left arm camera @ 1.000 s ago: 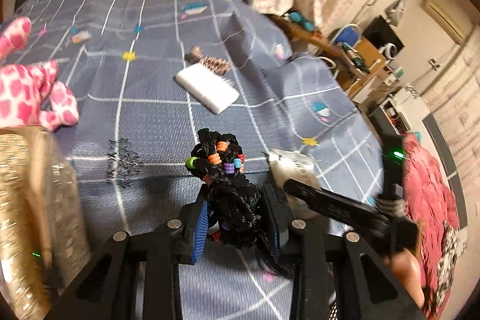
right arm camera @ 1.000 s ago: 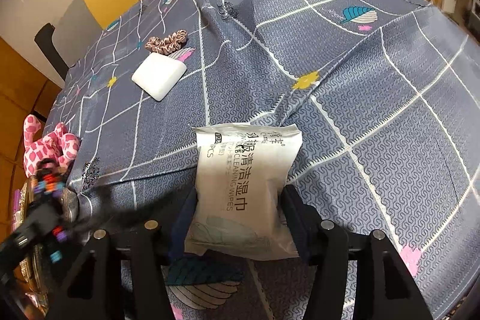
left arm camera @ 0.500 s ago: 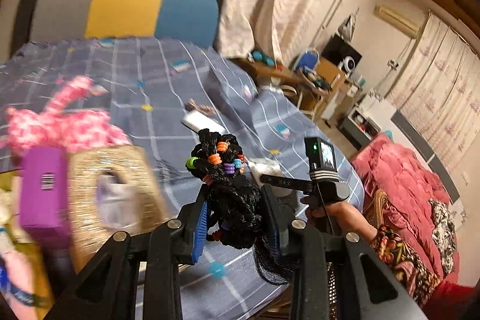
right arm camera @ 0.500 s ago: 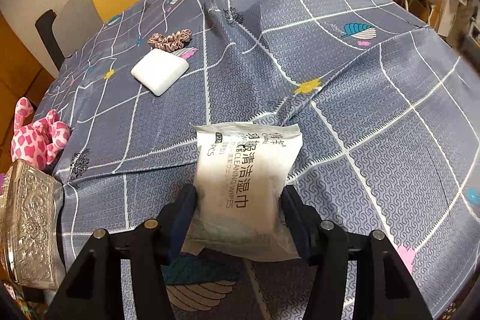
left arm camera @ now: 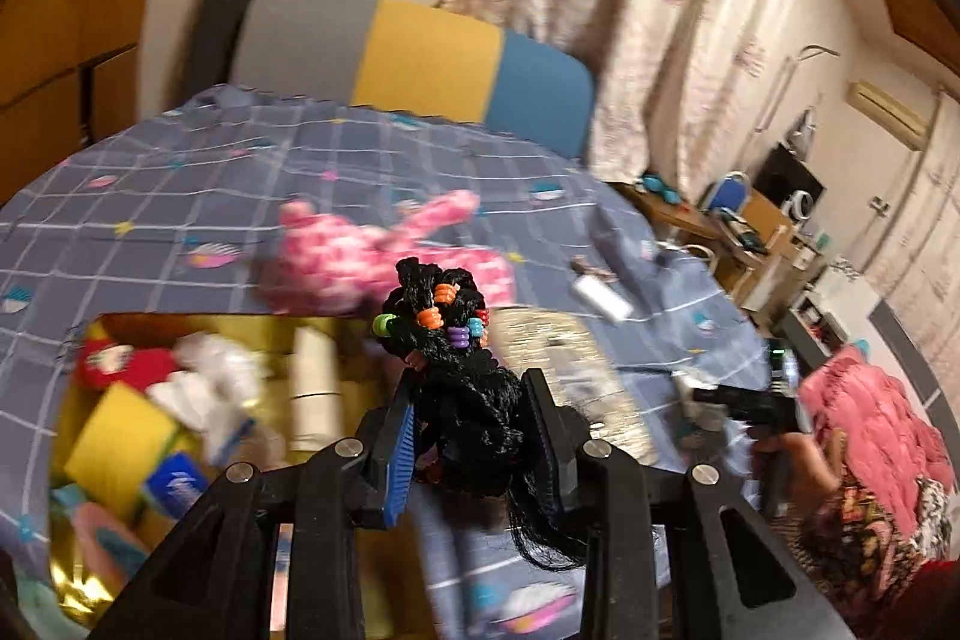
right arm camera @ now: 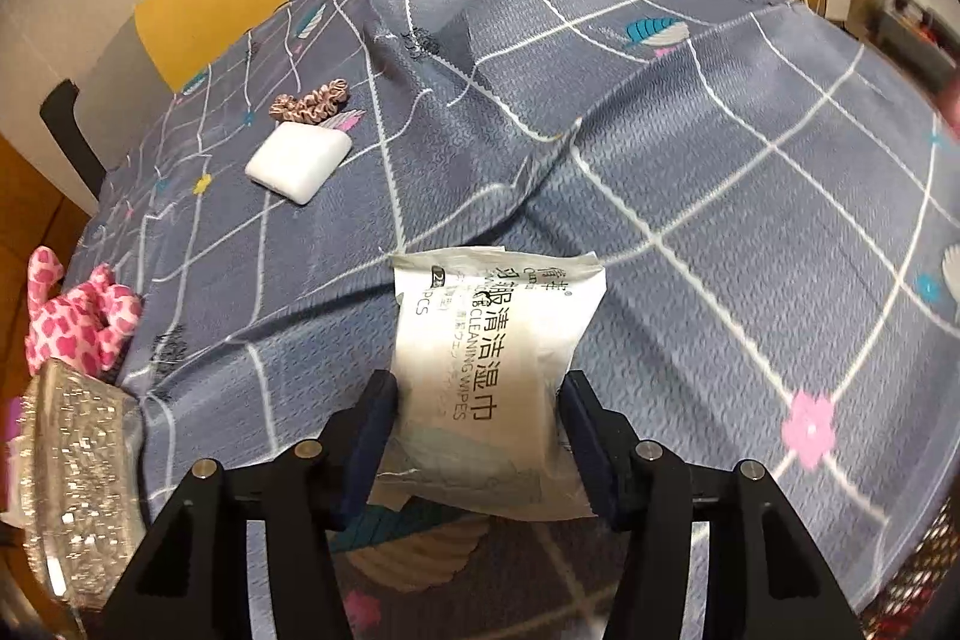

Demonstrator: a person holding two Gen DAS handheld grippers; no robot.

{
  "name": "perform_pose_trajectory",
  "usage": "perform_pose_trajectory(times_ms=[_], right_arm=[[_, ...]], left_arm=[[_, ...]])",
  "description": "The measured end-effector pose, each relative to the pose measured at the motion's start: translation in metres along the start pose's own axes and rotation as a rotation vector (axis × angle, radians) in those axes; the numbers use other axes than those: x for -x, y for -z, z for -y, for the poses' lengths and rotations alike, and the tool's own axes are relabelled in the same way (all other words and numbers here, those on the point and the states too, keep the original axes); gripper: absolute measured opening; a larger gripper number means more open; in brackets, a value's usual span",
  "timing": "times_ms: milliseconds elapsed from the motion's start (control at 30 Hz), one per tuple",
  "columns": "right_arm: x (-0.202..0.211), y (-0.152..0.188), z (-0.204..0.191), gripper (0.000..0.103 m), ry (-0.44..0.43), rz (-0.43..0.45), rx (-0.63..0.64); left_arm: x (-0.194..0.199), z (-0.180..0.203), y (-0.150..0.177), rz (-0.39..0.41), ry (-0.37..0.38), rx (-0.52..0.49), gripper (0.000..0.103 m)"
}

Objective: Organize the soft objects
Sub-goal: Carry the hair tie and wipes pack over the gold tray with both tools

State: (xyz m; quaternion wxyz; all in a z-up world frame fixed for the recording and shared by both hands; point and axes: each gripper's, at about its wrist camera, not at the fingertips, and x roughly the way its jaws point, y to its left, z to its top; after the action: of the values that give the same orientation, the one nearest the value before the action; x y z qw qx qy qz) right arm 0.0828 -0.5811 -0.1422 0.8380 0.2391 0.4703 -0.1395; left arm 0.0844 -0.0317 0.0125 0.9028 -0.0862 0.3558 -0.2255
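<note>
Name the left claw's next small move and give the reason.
Probably shift a little left and lower over the gold box, then open. The left claw is shut on the black braided hairpiece with coloured beads, and the box, already holding soft items, lies open just below and to its left.

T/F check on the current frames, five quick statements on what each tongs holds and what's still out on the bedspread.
1. The left tongs are shut on a black braided hairpiece with coloured beads. True.
2. The right tongs are open with nothing between them. False: they grip a white wipes pack.
3. The pink scrunchie lies inside the gold box. False: it lies on the bedspread, next to the white bar.
4. The gold box already holds several items, a yellow sponge among them. True.
5. The pink spotted plush is held by a gripper. False: it lies free on the bedspread.
</note>
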Motion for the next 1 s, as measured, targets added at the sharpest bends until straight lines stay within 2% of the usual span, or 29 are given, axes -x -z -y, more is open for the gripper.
perform_pose_trajectory(times_ms=[200, 300, 400, 533, 633, 800, 900, 1000], right_arm=[[0.013, 0.014, -0.003, 0.056, -0.054, -0.018, -0.060], [0.024, 0.024, -0.009, 0.056, -0.079, -0.009, -0.078], [0.039, 0.034, -0.019, 0.056, -0.104, 0.016, -0.078], [0.065, 0.045, -0.040, 0.056, -0.106, 0.068, -0.035], [0.086, 0.052, -0.055, 0.056, -0.116, 0.112, -0.015], [0.122, 0.063, -0.089, 0.056, -0.161, 0.179, 0.034], [0.136, 0.068, -0.109, 0.056, -0.191, 0.202, 0.072], [0.144, 0.075, -0.130, 0.056, -0.235, 0.201, 0.098]], left_arm=[[-0.009, -0.050, 0.016, -0.098, -0.088, -0.023, 0.033], [-0.014, -0.057, 0.026, -0.148, -0.169, -0.134, 0.033], [-0.023, -0.059, 0.037, -0.198, -0.215, -0.249, 0.033], [-0.043, -0.047, 0.054, -0.273, -0.184, -0.400, 0.033], [-0.061, -0.034, 0.063, -0.312, -0.155, -0.467, 0.033], [-0.087, -0.027, 0.073, -0.371, -0.100, -0.480, 0.033], [-0.096, -0.027, 0.079, -0.384, -0.119, -0.481, 0.034], [-0.099, -0.022, 0.089, -0.392, -0.118, -0.519, 0.043]])
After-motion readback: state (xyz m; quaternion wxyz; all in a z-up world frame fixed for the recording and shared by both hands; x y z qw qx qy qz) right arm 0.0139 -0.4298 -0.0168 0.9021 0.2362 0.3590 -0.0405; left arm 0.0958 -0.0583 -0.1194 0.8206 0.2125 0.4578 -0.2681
